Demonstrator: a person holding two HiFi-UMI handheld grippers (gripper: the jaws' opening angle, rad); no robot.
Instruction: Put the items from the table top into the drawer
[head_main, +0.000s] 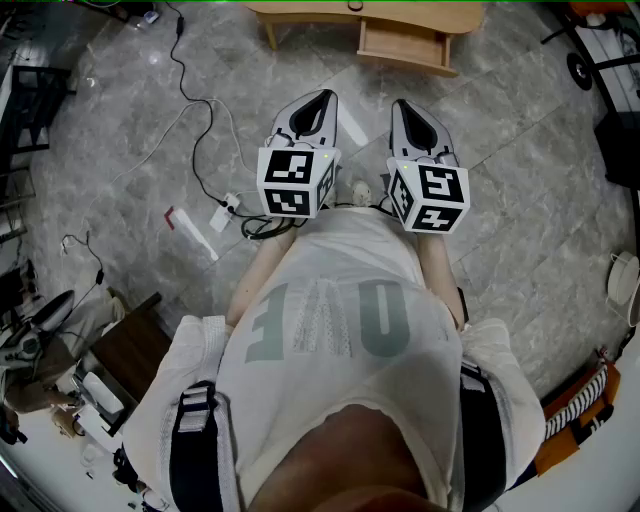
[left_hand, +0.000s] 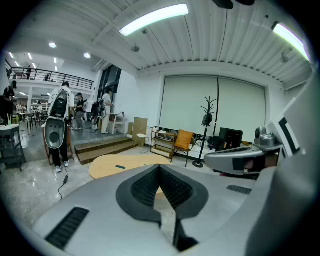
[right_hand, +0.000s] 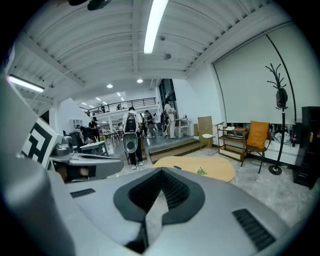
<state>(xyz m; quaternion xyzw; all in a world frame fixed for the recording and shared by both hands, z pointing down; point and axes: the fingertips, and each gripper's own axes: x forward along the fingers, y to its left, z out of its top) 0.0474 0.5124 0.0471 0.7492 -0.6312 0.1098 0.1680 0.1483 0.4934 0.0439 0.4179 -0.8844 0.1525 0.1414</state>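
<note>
A light wooden table (head_main: 370, 15) stands ahead of me across the floor, its drawer (head_main: 405, 45) pulled open. I hold both grippers side by side in front of my chest, pointing toward it and well short of it. My left gripper (head_main: 322, 97) is shut with nothing in it, its tips meeting in the left gripper view (left_hand: 160, 167). My right gripper (head_main: 403, 104) is also shut and empty (right_hand: 161, 171). On the table top (right_hand: 215, 170) lie a small green item (right_hand: 200, 171) and a small dark item (right_hand: 178, 168). The dark item (left_hand: 120, 167) also shows in the left gripper view.
Cables (head_main: 200, 150) and a power strip (head_main: 222, 215) lie on the marble floor to my left. A dark low cabinet (head_main: 130, 350) stands at the lower left. Beyond the table are an orange chair (left_hand: 183, 140), a coat stand (left_hand: 207, 120), wooden steps (left_hand: 105, 147) and several people.
</note>
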